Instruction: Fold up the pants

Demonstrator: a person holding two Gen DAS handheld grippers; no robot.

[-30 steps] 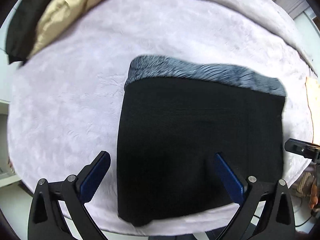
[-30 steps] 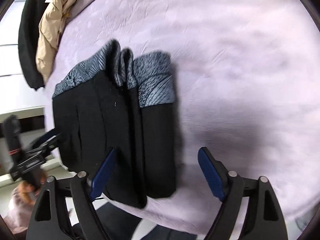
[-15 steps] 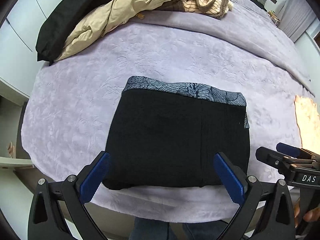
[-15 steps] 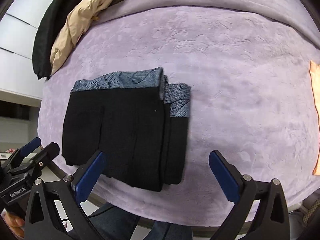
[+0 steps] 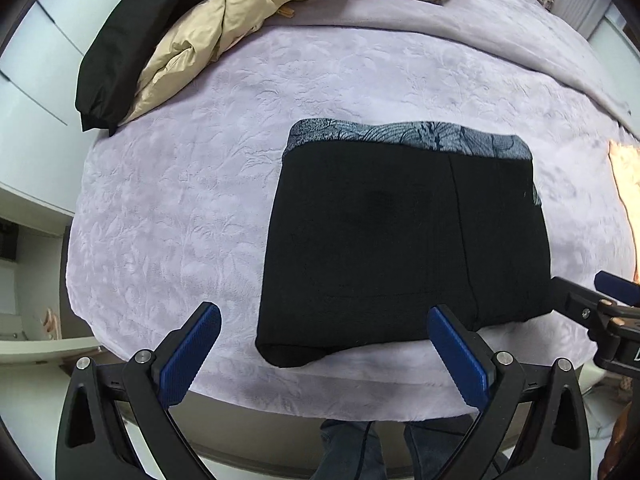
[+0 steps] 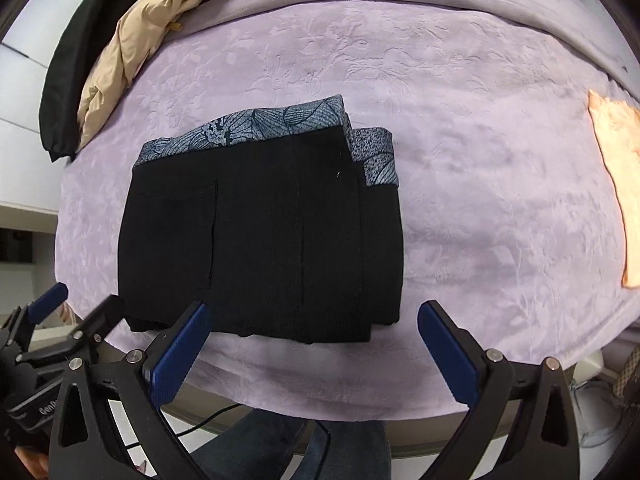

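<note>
One folded pants bundle lay ahead of two grippers.
Left gripper and right gripper both gaped, grasping nothing.

Beige jacket; lilac blanket

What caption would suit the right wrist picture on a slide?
Folded black pants with a blue patterned waistband lie on a lilac blanket, the open right gripper above them.

Black pants with blue-grey leaf-patterned waistband on embossed lilac blanket.
</note>
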